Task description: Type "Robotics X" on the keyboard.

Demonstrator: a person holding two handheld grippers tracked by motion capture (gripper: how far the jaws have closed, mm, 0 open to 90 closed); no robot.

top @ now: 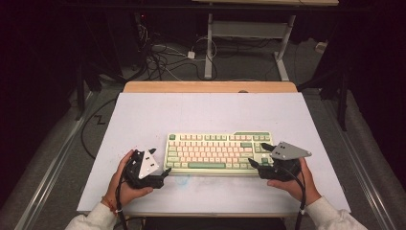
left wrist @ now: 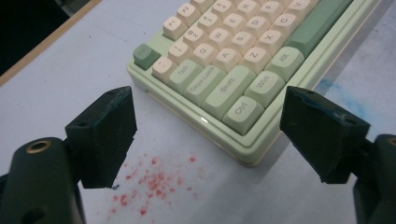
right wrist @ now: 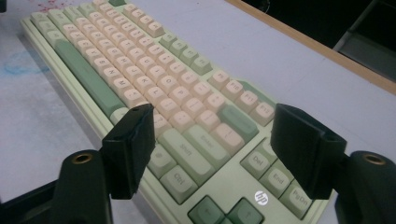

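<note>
A pale green keyboard (top: 218,152) with cream and green keys lies in the middle of the white table (top: 206,112). My left gripper (top: 166,171) is at the keyboard's near left corner, open, its jaws spread on either side of that corner (left wrist: 243,154) and apart from it. My right gripper (top: 258,155) is at the keyboard's right end, also open, its jaws hovering over the keys (right wrist: 201,140) near the Shift and Del keys. Neither gripper holds anything. A hand grips each tool from below.
Red speckles (left wrist: 154,182) mark the table by the left gripper, and a faint blue smudge (left wrist: 338,91) lies in front of the keyboard. The table's wooden far edge (top: 210,86) borders a floor with cables (top: 158,57) and a desk frame (top: 249,33).
</note>
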